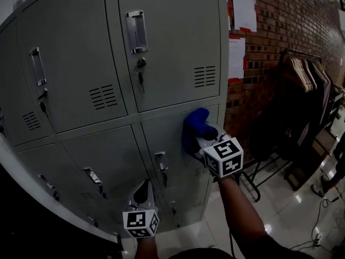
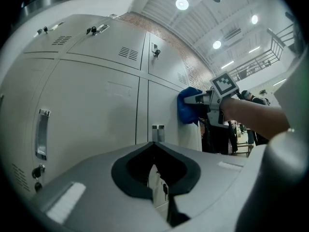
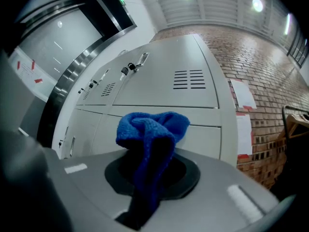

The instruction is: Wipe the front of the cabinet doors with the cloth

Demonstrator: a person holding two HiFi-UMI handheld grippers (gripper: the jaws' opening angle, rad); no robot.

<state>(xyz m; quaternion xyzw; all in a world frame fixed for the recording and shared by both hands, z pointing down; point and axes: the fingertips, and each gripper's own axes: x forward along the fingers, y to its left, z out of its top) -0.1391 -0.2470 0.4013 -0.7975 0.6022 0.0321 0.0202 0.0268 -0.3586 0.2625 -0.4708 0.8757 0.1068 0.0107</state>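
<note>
The right arm reaches forward and the right gripper (image 1: 207,143) presses the blue cloth (image 1: 195,127) against the grey cabinet (image 1: 172,53). Its jaws are clamped on the cloth, which bunches out past their tips. The cloth sits on the cabinet's lower right door, near that door's top edge and right of its handle (image 1: 160,162).

The left gripper (image 1: 143,193) is held lower and nearer the body. It points at the cabinet's lower doors, apart from them, with its jaws closed tip to tip on nothing.

Right of the cabinet is a brick wall (image 1: 280,31) with paper sheets (image 1: 243,9) pinned to it. Further right stands a rack of hanging clothes (image 1: 304,80).

Every cabinet door in view is shut, so what is inside cannot be seen. A key (image 1: 141,80) hangs from the upper right door's lock.
</note>
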